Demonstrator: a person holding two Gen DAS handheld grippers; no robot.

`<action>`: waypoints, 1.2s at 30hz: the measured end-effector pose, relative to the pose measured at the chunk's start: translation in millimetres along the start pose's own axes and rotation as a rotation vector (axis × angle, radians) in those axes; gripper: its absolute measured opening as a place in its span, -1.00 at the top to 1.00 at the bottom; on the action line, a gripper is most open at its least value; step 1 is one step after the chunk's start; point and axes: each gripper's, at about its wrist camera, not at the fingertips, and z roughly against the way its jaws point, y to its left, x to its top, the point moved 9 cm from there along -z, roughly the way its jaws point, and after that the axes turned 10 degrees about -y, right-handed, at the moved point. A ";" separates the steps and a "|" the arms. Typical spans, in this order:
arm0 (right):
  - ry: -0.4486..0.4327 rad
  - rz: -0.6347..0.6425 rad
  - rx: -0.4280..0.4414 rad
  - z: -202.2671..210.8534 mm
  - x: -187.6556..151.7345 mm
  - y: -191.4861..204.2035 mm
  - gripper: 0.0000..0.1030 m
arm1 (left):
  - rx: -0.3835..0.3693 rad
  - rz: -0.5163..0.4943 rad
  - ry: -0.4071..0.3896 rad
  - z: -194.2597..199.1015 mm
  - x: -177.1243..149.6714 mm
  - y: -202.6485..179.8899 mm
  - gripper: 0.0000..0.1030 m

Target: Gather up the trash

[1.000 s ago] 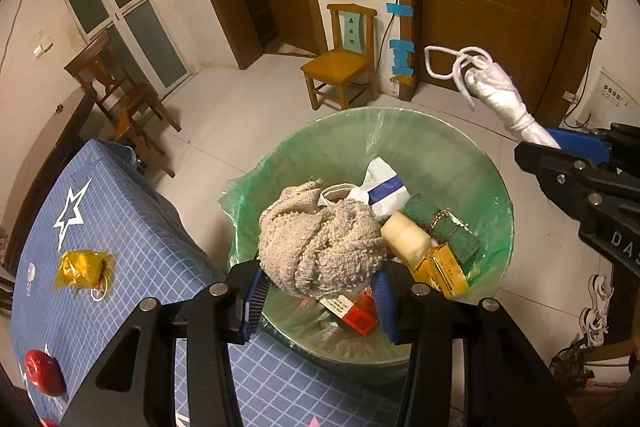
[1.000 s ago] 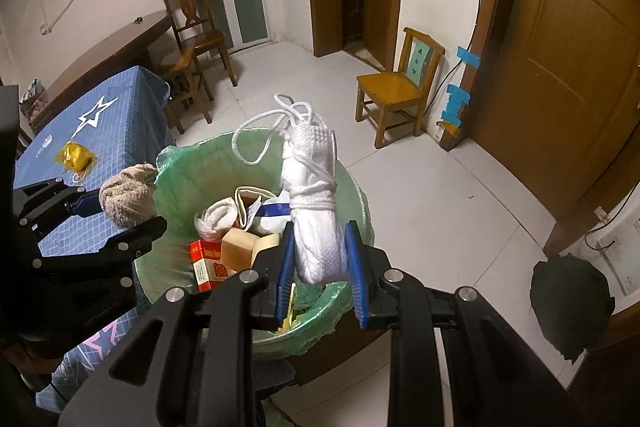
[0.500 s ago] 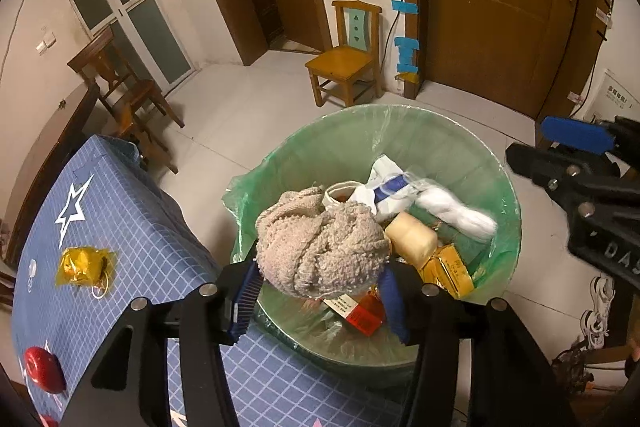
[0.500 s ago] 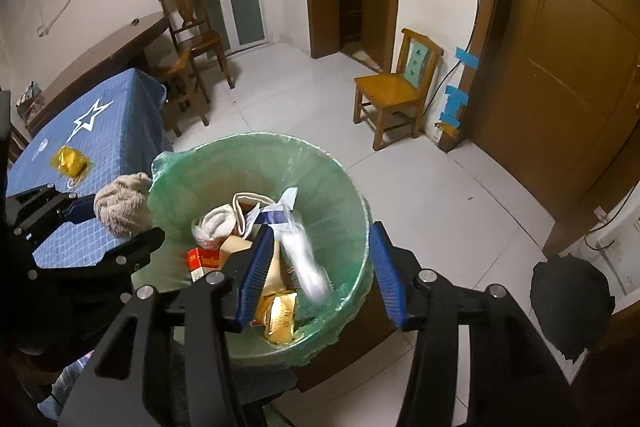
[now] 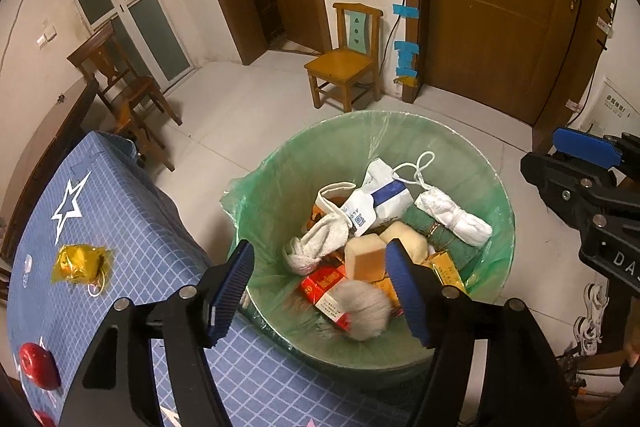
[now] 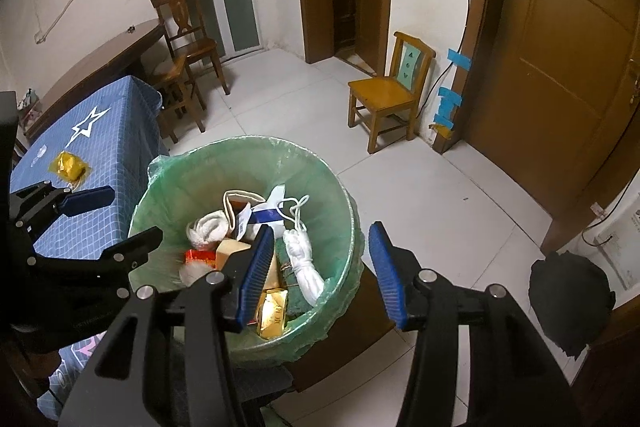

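- The left tool (image 5: 320,291) has its blue pads spread and opening wider; nothing is pinched between them.
- A blurred beige cloth ball (image 5: 366,309) shows in the gap between the pads, free of both, over the near inner side of the bin (image 5: 280,187).
- The right tool (image 6: 320,271) is also spread and pinches nothing; its left pad overlaps the bin's contents in the view, its right pad lies past the rim at 3 o'clock.
- The white rolled cloth (image 6: 304,259) with a looped cord lies in the bin, at 11 o'clock from the right tool's gap.
- Around it in the green-lined bin: a white pouch with a blue stripe (image 5: 382,193), a red box (image 5: 324,279), tan blocks (image 5: 366,259) and gold packets (image 5: 446,267).
- The tabletop (image 5: 132,227), under a blue checked cover with a white star, touches the bin at 9 o'clock; a yellow wrapper (image 5: 78,263) and a red object (image 5: 38,365) remain on it.
- A small wooden chair (image 5: 346,67) stands well beyond the bin at 12 o'clock, by a brown door (image 5: 504,7).
- Both tools tilt steeply down over the bin, the right one at 3 o'clock of the left.
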 end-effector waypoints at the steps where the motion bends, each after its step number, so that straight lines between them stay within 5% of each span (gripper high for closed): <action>1: -0.001 -0.001 0.001 0.4 -0.3 -0.3 0.08 | -0.001 -0.003 -0.003 0.4 0.2 -0.2 -0.38; 25: -0.022 -0.041 -0.010 5.5 -1.8 -16.3 -0.03 | -0.027 -0.089 0.023 -2.8 -7.8 -19.1 -0.49; 36: -0.033 -0.049 -0.016 6.9 -1.1 -15.8 -0.14 | -0.038 -0.040 0.049 -2.7 -11.1 -12.8 -0.48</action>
